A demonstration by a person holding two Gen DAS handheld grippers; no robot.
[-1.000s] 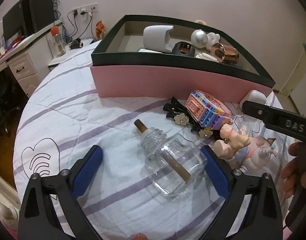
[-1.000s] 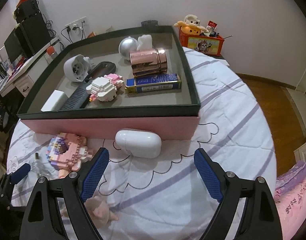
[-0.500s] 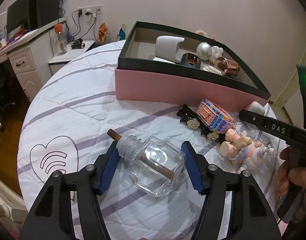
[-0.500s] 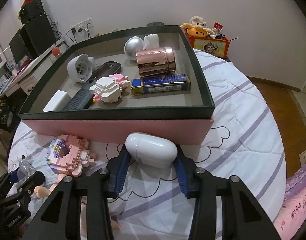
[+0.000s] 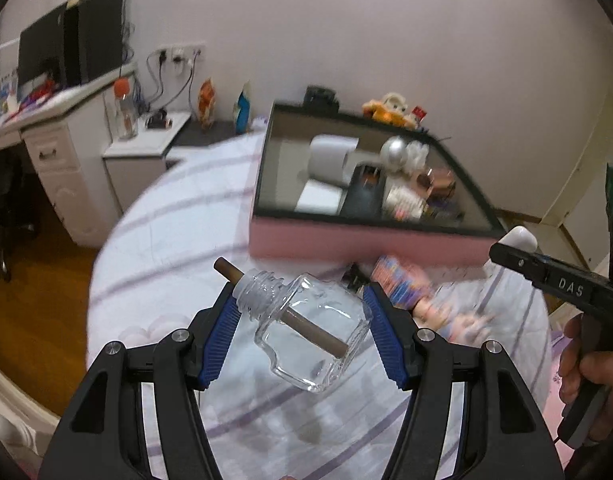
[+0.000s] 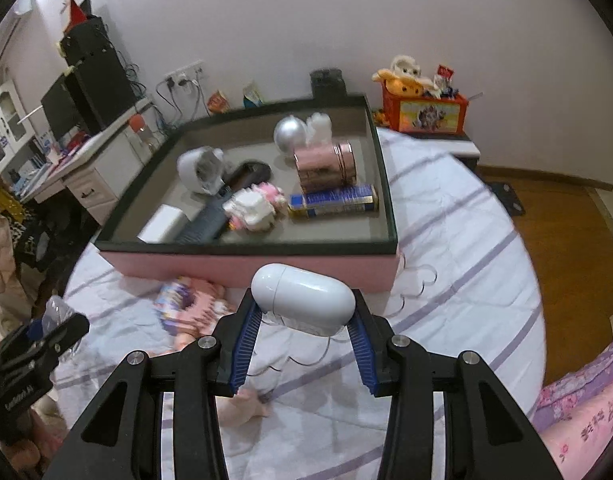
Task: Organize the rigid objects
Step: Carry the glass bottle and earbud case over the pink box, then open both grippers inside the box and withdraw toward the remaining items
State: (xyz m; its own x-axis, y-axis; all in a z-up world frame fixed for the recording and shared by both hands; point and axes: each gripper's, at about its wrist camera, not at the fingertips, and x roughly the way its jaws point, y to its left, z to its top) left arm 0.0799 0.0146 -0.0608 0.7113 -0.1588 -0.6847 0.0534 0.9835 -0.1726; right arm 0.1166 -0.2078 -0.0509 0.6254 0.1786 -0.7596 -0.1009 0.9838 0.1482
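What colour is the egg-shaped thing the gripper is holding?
White. The capsule-shaped case shows best in the right wrist view.

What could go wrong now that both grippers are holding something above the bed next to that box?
1. The glass bottle sits skewed in the left gripper, its ribbed neck against one pad; smooth glass could twist or slip out.
2. The white capsule case is rounded and glossy, so the right gripper might squeeze it out.
3. The box is already crowded; setting either down could knock the blue tube.
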